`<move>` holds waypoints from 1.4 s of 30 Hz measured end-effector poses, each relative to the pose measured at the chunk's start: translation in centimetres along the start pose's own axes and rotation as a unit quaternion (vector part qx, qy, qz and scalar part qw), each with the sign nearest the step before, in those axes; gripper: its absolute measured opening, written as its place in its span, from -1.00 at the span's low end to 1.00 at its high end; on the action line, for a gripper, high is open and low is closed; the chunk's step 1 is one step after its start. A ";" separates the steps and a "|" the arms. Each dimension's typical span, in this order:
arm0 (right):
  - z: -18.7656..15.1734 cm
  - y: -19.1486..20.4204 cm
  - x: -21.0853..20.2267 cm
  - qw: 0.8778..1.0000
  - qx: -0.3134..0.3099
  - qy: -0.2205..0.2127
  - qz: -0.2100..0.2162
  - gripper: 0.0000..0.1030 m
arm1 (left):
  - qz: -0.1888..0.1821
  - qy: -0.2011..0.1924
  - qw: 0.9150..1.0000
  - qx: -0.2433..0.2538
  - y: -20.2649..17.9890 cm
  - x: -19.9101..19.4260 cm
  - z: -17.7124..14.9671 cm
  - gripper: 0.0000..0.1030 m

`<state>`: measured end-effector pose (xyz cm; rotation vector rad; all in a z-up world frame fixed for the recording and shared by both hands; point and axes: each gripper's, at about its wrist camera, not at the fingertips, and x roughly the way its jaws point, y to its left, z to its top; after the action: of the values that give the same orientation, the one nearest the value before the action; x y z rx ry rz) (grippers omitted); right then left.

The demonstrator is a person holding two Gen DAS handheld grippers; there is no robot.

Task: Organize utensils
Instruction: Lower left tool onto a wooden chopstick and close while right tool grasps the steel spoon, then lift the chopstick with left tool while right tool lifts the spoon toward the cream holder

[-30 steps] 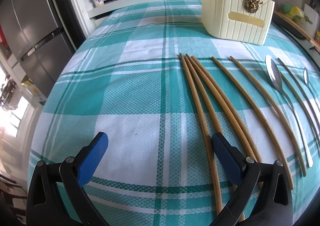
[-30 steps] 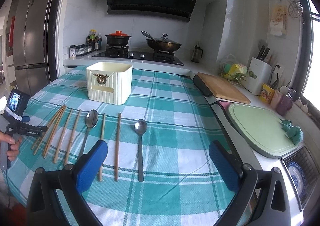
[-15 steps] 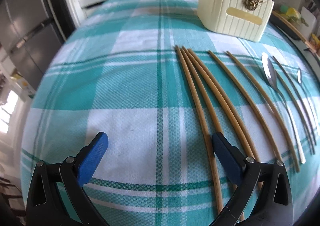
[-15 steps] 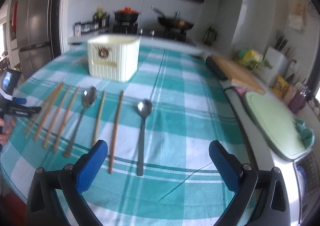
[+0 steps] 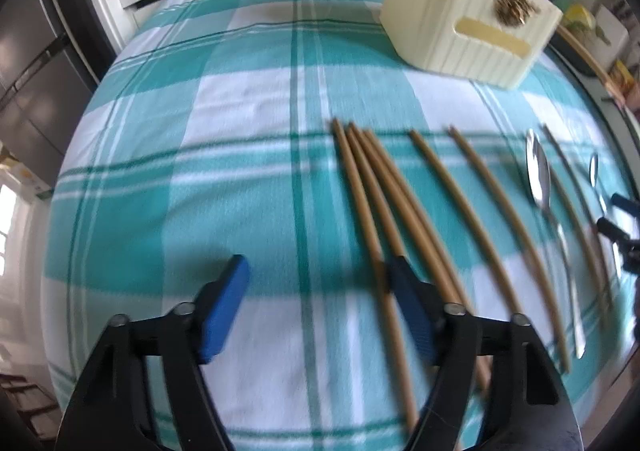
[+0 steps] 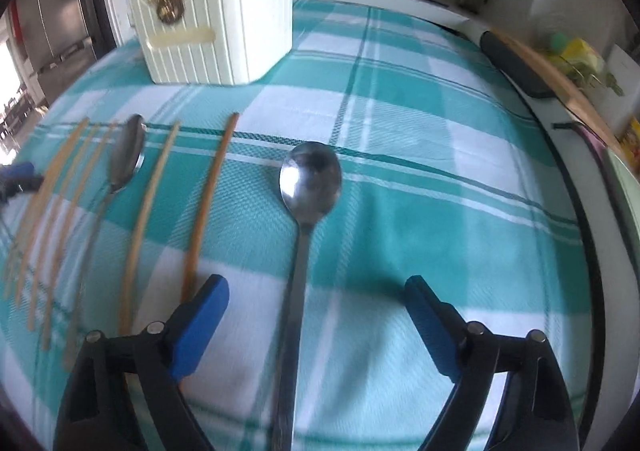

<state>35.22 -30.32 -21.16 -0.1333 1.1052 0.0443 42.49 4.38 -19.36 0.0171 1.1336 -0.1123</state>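
A: Checked tablecloth [image 5: 240,99], cream holder [image 6: 224,31] at the back. Left gripper [image 5: 320,307] gapes wide, right pad over the bunched chopsticks [image 5: 376,187].

B: Only the right view shows this spoon [image 6: 310,187] centred between the right gripper [image 6: 316,323]'s spread jaws.

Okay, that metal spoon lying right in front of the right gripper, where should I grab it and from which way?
Probably the long, thin handle of the silver metal spoon. It lies flat on the teal checked tablecloth, running lengthwise between the open right gripper's blue fingers. Come straight down from above and close across the handle, not the wide bowl.
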 end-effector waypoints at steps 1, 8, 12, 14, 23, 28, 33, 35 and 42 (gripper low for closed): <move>0.2 0.0 0.1 1.000 0.003 -0.001 0.001 0.76 | 0.000 -0.001 1.000 -0.005 0.0 0.3 0.6 0.25; 2.0 -0.1 1.2 0.999 0.029 -0.029 0.000 0.30 | 0.008 -0.021 1.000 -0.013 -0.1 1.1 2.5 -0.37; 2.8 -0.2 1.5 0.998 0.040 -0.040 -0.010 -0.23 | 0.006 -0.036 0.999 -0.019 0.3 1.1 2.5 -0.73; 2.9 -0.2 1.6 0.998 0.039 -0.044 -0.015 -0.30 | 0.001 -0.045 0.999 -0.028 0.8 1.1 2.4 -0.84; 2.9 -0.7 -2.7 0.992 0.061 -0.106 0.028 -0.30 | -0.037 -0.118 0.990 -0.067 1.9 -3.5 1.6 -0.92; 2.9 -0.3 -7.7 0.986 0.054 -0.154 0.045 -0.30 | -0.060 -0.186 0.979 -0.061 1.3 -9.7 0.8 -0.92; 2.8 0.6 -12.1 0.978 0.039 -0.198 0.053 -0.30 | -0.074 -0.232 0.969 -0.049 0.8 -13.8 0.0 -0.92; 3.0 0.9 -13.2 0.975 0.037 -0.210 0.056 -0.30 | -0.078 -0.243 0.966 -0.045 0.7 -14.9 -0.1 -0.92; 6.3 1.2 -15.8 0.969 0.032 -0.234 0.078 -0.30 | -0.091 -0.258 0.961 -0.043 0.5 -17.5 1.3 -0.93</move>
<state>33.56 -27.88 -4.36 0.0234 0.6416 0.1715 36.40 6.24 -3.02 -0.1859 0.6139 -0.2164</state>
